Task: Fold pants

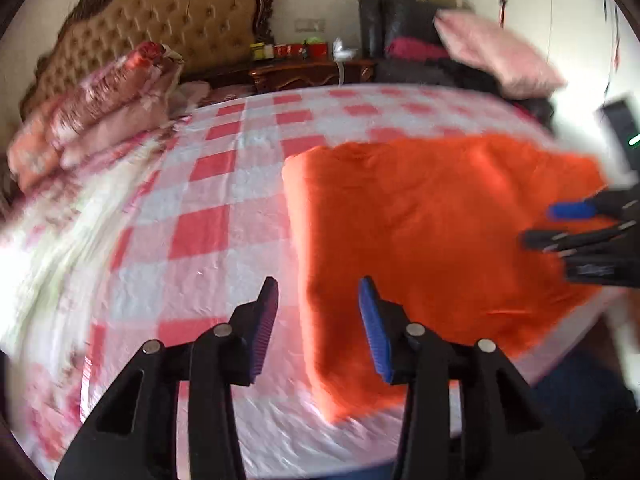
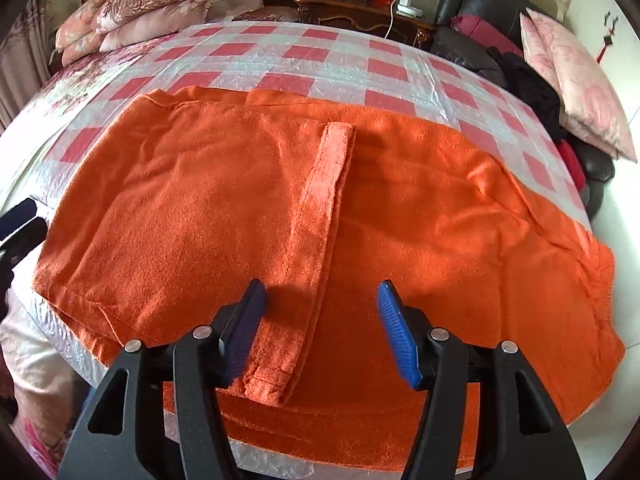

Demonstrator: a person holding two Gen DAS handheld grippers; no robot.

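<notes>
Orange pants (image 2: 280,200) flat on bed | right gripper (image 2: 320,320) above, agape | left gripper (image 1: 318,320) beside edge, agape

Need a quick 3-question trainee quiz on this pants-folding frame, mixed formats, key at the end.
1. True or false: the right gripper is clamped on the orange pants.
2. Multiple choice: the pants lie on A) a wooden floor, B) a red-and-white checked bed cover, C) a black sofa.
3. Fill in: in the left wrist view, the left gripper hangs above the pants' ____ edge.

Key:
1. False; its jaws stand open above the cloth, gripping nothing.
2. B.
3. Left; one finger is over the cover, the other over the orange cloth.
</notes>
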